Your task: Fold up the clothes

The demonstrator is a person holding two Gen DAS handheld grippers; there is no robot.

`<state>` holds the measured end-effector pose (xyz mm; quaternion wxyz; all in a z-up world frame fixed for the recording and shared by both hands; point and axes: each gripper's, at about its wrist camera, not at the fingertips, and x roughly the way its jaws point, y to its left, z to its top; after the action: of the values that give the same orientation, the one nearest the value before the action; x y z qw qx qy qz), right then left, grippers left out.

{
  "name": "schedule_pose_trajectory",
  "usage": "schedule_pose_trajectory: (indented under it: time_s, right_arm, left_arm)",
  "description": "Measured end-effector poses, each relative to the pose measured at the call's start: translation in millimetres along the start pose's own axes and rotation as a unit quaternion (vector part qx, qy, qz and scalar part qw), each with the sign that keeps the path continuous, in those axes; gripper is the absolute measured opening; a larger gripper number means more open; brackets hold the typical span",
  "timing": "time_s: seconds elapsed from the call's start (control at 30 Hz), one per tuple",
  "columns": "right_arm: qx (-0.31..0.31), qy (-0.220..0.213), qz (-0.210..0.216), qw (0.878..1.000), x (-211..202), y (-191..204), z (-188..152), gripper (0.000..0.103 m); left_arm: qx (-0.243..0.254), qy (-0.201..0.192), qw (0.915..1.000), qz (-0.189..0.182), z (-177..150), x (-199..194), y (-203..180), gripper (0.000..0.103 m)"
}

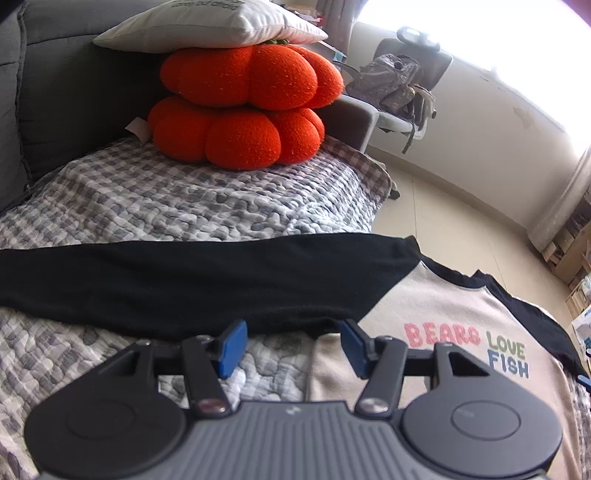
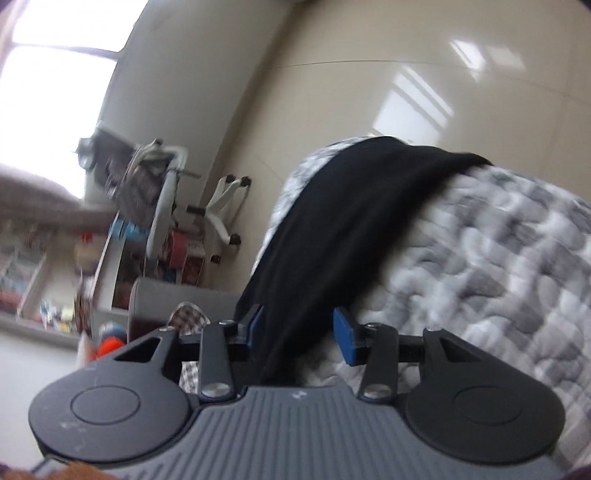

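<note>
A beige shirt [image 1: 436, 306] printed "BEARS LOVE FISH" lies flat on the checked quilt [image 1: 184, 199]. Its black sleeve [image 1: 192, 280] stretches out to the left across the quilt. My left gripper [image 1: 293, 345] hovers open over the shirt's side edge below that sleeve, its blue pads [image 1: 232, 347] touching nothing. In the blurred right wrist view, another black sleeve [image 2: 347, 229] runs over the quilt [image 2: 498, 266] and passes between the blue pads [image 2: 343, 339] of my right gripper [image 2: 299, 334]. The jaws stand apart and do not press the cloth.
Two orange pumpkin cushions [image 1: 243, 107] under a white pillow [image 1: 210, 26] sit at the quilt's far end against the grey sofa back [image 1: 74, 92]. An office chair [image 1: 402, 88] with a backpack stands on the tiled floor [image 1: 461, 206]. Cluttered shelves [image 2: 44, 280] line the wall.
</note>
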<state>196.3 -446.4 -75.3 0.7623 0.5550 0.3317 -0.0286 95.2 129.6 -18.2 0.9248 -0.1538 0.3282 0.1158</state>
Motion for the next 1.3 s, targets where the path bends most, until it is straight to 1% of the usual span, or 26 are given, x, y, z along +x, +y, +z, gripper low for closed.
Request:
schedule_pose_trajectory:
  time_s: [0.07,0.13,0.2,0.27,0.37,0.43,0.47,0.5,0.53,0.67,0.73,0.8,0.83,0.9,0.97,1.03,1.07,1.1,1.13,1.17,1.2,1.23,1.27,1.3]
  right_arm:
    - [0.019,-0.007,-0.002,1.0,-0.2,-4.2,2.5,0.045]
    - [0.026,-0.017,0.0,1.0,-2.2,1.2,4.1,0.045]
    - [0.008,-0.038,-0.012,0.999,0.6,11.2,7.3,0.046]
    - [-0.002,-0.058,-0.017,0.998,3.8,12.8,10.6,0.046]
    - [0.014,-0.08,-0.002,0.997,10.8,1.2,16.1,0.046]
    - [0.017,-0.105,-0.005,0.994,12.4,-4.4,21.5,0.046]
    - [0.02,-0.118,-0.008,0.993,12.3,-7.3,24.5,0.048]
    - [0.029,-0.132,-0.015,0.991,11.3,-11.9,28.7,0.049]
    - [0.039,-0.139,-0.012,0.989,12.1,-16.9,31.7,0.049]
    - [0.038,-0.143,-0.003,0.989,16.5,-24.1,36.4,0.049]
    - [0.039,-0.151,-0.005,0.988,16.2,-23.1,34.6,0.043]
    - [0.047,-0.161,-0.006,0.986,14.6,-23.3,35.2,0.028]
    - [0.05,-0.166,-0.006,0.985,13.0,-24.1,36.3,0.025]
    - [0.029,-0.183,-0.025,0.982,9.9,-21.2,35.6,0.013]
    - [-0.046,-0.205,-0.014,0.978,5.3,3.9,27.0,0.012]
    - [-0.123,-0.225,-0.002,0.967,0.6,29.6,18.2,0.011]
    - [-0.161,-0.235,0.004,0.959,-1.7,42.4,13.8,0.011]
    - [-0.234,-0.247,0.017,0.94,-7.2,65.8,-8.2,0.01]
    - [-0.308,-0.258,0.03,0.915,-12.9,89.9,-31.3,0.01]
    - [-0.38,-0.268,0.043,0.884,-18.6,113.9,-54.4,0.01]
    - [-0.45,-0.257,0.053,0.853,-17.2,132.1,-89.7,0.01]
    - [-0.518,-0.243,0.062,0.818,-15.5,150.1,-125.6,0.01]
    - [-0.579,-0.216,0.062,0.783,-7.8,159.3,-163.6,0.012]
    - [-0.639,-0.172,0.052,0.748,5.1,162.7,-203.0,0.013]
  left_arm:
    - [0.005,0.001,1.0,0.001,-1.5,0.1,-2.5,0.058]
    - [0.006,0.0,1.0,0.001,-2.2,-1.4,-2.9,0.058]
    - [0.006,-0.002,1.0,0.002,-2.3,-3.4,-2.4,0.058]
    - [0.004,-0.004,1.0,0.005,-2.4,-4.5,-0.8,0.058]
    - [-0.001,-0.003,1.0,0.006,-1.8,-4.0,2.6,0.058]
    - [-0.003,-0.003,1.0,0.004,-1.7,-4.0,3.9,0.058]
    - [-0.002,-0.003,1.0,0.003,-1.8,-4.3,3.9,0.058]
    - [-0.002,-0.004,1.0,0.001,-1.9,-4.6,3.7,0.058]
    - [0.001,-0.004,1.0,0.0,-2.2,-5.0,2.8,0.058]
    - [0.009,-0.006,0.9999,-0.001,-2.3,-3.5,-1.5,0.058]
    - [0.013,-0.005,0.9999,0.001,-3.7,-2.6,-3.8,0.058]
    - [0.017,-0.004,0.9998,0.002,-5.0,-1.7,-6.1,0.058]
    - [0.019,-0.004,0.9998,0.002,-5.4,-1.8,-6.8,0.058]
    - [0.02,-0.006,0.9998,0.0,-5.8,-2.6,-8.3,0.058]
    - [0.019,-0.008,0.9998,-0.003,-5.1,-3.5,-9.0,0.058]
    - [0.019,-0.008,0.9998,-0.004,-4.9,-4.3,-9.1,0.058]
    - [0.018,-0.008,0.9998,-0.006,-4.6,-5.0,-8.3,0.058]
    - [0.015,-0.009,0.9998,-0.007,-3.9,-5.6,-7.2,0.058]
    - [0.012,-0.009,0.9998,-0.008,-3.2,-6.3,-6.0,0.058]
    - [0.01,-0.01,0.9999,-0.009,-2.4,-6.9,-4.9,0.058]
    - [0.006,-0.011,0.9999,-0.01,-1.5,-7.4,-3.7,0.058]
    - [0.003,-0.012,0.9999,-0.01,-0.8,-7.7,-2.7,0.058]
    - [0.003,-0.012,0.9999,-0.008,-1.0,-7.8,-2.4,0.058]
    - [0.006,-0.012,0.9999,-0.005,-2.0,-7.7,-2.5,0.058]
